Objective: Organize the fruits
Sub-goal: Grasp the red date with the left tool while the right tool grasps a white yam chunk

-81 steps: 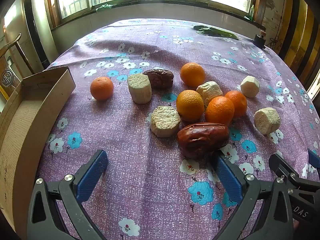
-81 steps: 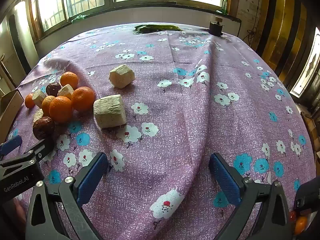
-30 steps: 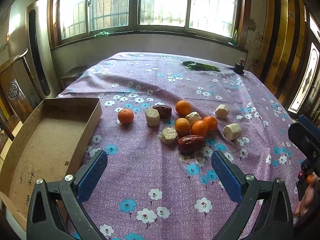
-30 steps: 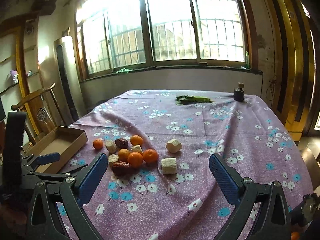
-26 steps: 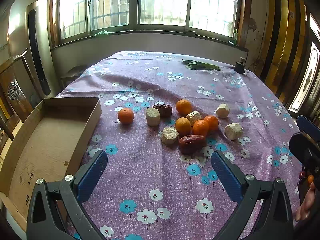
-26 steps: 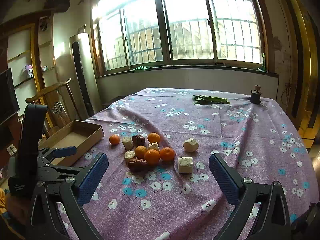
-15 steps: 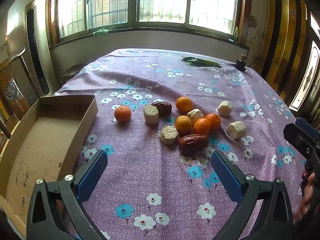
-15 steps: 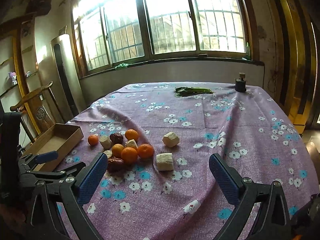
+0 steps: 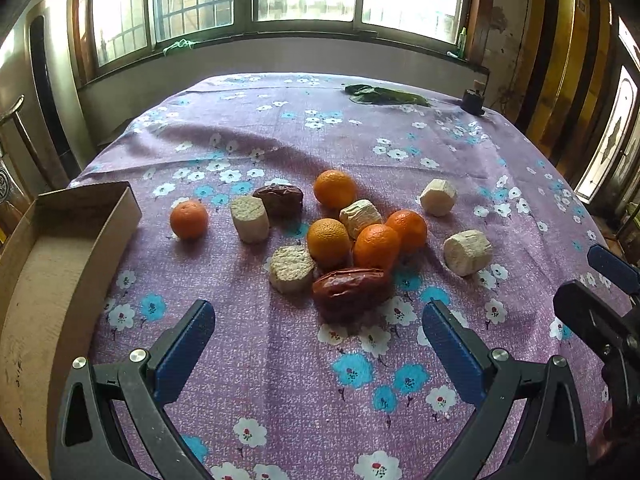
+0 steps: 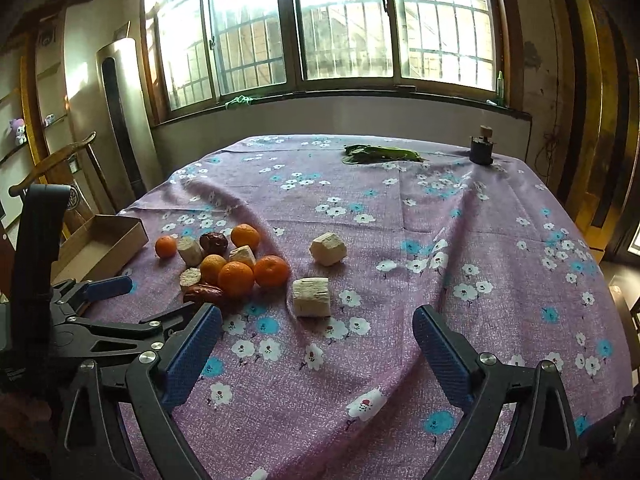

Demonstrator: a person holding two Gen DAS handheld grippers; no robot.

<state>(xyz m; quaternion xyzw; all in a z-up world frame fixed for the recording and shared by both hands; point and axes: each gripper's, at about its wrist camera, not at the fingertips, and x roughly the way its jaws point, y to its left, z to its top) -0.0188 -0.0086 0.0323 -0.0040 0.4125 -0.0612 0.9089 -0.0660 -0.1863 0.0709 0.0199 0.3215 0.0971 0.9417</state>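
Note:
Several oranges (image 9: 376,246), two brown dates (image 9: 351,287) and several pale cut chunks (image 9: 250,218) lie clustered on the purple floral tablecloth (image 9: 280,380). One orange (image 9: 189,219) sits apart, near the open cardboard box (image 9: 60,248) at the left. My left gripper (image 9: 317,310) hangs open just short of the nearest date, holding nothing. My right gripper (image 10: 316,316) is wide and its jaws are closing with nothing between them. A pale chunk (image 10: 311,296) lies just ahead of it. The left gripper (image 10: 120,304) shows at the left of the right wrist view.
Green leaves (image 9: 384,96) and a small dark object (image 9: 472,102) lie at the table's far side under the windows. A wooden chair (image 10: 52,160) stands beyond the box. The right half of the cloth (image 10: 500,260) bears only wrinkles.
Both grippers have come down and forward toward the fruit, which now looks larger and closer in both views. Nothing on the table has moved.

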